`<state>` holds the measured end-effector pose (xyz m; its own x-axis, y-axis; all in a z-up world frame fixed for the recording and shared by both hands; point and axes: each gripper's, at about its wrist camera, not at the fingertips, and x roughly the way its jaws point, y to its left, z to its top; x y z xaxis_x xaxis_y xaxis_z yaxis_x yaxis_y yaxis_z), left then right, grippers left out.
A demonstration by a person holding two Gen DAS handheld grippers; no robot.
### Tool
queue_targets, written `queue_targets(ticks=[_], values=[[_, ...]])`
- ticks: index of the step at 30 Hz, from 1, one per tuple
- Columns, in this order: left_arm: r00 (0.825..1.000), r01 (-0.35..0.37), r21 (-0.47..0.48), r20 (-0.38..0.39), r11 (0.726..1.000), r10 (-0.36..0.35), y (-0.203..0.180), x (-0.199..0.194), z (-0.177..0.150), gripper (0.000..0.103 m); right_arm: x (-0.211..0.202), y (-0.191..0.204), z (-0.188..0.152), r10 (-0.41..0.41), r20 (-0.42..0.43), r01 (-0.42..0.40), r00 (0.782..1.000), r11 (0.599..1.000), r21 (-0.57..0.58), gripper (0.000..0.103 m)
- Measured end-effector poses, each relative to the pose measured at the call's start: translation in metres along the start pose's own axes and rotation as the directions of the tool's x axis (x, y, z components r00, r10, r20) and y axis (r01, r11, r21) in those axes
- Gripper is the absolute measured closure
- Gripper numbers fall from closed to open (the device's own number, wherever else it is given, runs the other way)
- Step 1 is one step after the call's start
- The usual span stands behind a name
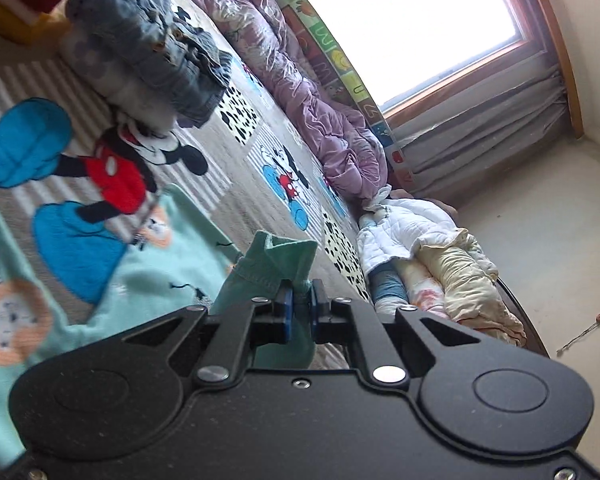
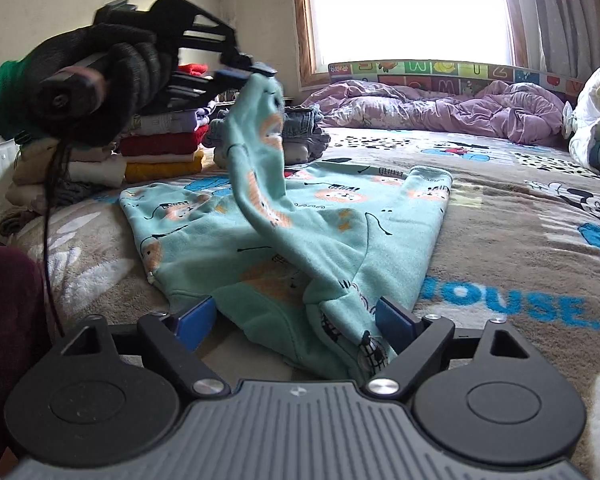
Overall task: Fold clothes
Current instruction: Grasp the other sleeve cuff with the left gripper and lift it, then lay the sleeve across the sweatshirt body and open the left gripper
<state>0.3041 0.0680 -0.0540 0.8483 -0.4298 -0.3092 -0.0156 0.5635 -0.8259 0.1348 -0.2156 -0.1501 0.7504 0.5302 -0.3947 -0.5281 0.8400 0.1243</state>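
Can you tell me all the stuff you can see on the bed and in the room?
Teal top: one, mint with orange prints, flat on the bed, one sleeve lifted.
Blanket: one, beige with cartoon mice, covers the bed.
Folded stack: one pile, red, yellow, cream, lilac, far left.
Jeans: one bundle, blue denim, behind the top.
Quilt: one, purple, rumpled below the window.
Alphabet mat: one, many colours, behind the quilt.
Window: one, bright, wooden frame.
Curtain: grey, right of the window.
Unfolded heap: white and cream, bed's far right.
Left gripper: black, blue pads, shut on the sleeve.
Right gripper: black, open around the top's near edge.
Gloved hand: one, dark glove, holds the left gripper.
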Motion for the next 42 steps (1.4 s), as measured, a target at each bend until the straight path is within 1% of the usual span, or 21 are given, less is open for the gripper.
queue_targets(ticks=[1,3,5,8,11,20,27,32,36,39,42], values=[[1.000,0.000,0.000,-0.004,1.000,0.000,-0.003,0.008,0.000,0.098,-0.001,-0.001,0.000,0.003,0.002,-0.003,1.000,1.000,0.004,0.019],[1.000,-0.005,0.009,-0.008,1.000,0.005,-0.009,0.023,-0.001,0.098,-0.003,-0.002,0.001,0.007,0.010,-0.007,1.000,1.000,0.004,0.024],[1.000,-0.008,0.013,-0.016,1.000,0.008,-0.012,0.038,-0.001,0.098,-0.004,-0.001,0.001,0.011,0.019,-0.011,1.000,1.000,-0.013,0.026],[1.000,-0.014,0.015,-0.027,1.000,0.014,-0.017,0.061,-0.003,0.098,-0.006,0.002,0.001,0.022,0.025,-0.020,0.999,0.999,-0.047,0.032],[0.999,-0.021,0.016,-0.036,1.000,0.022,-0.022,0.083,-0.004,0.098,-0.004,0.003,0.000,0.027,0.007,-0.026,1.000,0.998,-0.064,0.032],[0.995,-0.063,0.068,-0.075,0.996,0.068,-0.024,0.137,-0.017,0.098,-0.003,-0.014,0.000,0.055,0.008,-0.055,0.998,0.997,0.051,0.031],[0.987,-0.109,0.127,-0.102,0.986,0.122,-0.023,0.166,-0.030,0.098,-0.003,-0.016,0.001,0.063,0.009,-0.064,0.998,0.995,0.073,0.030],[0.981,-0.140,0.171,-0.108,0.975,0.160,-0.025,0.182,-0.038,0.098,-0.003,-0.019,0.001,0.065,0.009,-0.065,0.998,0.994,0.093,0.030],[0.971,-0.183,0.248,-0.104,0.951,0.214,-0.032,0.194,-0.045,0.098,-0.003,-0.019,0.002,0.066,0.007,-0.066,0.998,0.993,0.096,0.029],[0.958,-0.222,0.330,-0.103,0.917,0.269,-0.040,0.206,-0.052,0.098,-0.003,-0.018,0.002,0.064,0.007,-0.064,0.998,0.993,0.098,0.028],[0.940,-0.257,0.393,-0.112,0.883,0.323,-0.044,0.218,-0.058,0.098,-0.003,-0.019,0.002,0.060,0.006,-0.061,0.998,0.993,0.103,0.027]])
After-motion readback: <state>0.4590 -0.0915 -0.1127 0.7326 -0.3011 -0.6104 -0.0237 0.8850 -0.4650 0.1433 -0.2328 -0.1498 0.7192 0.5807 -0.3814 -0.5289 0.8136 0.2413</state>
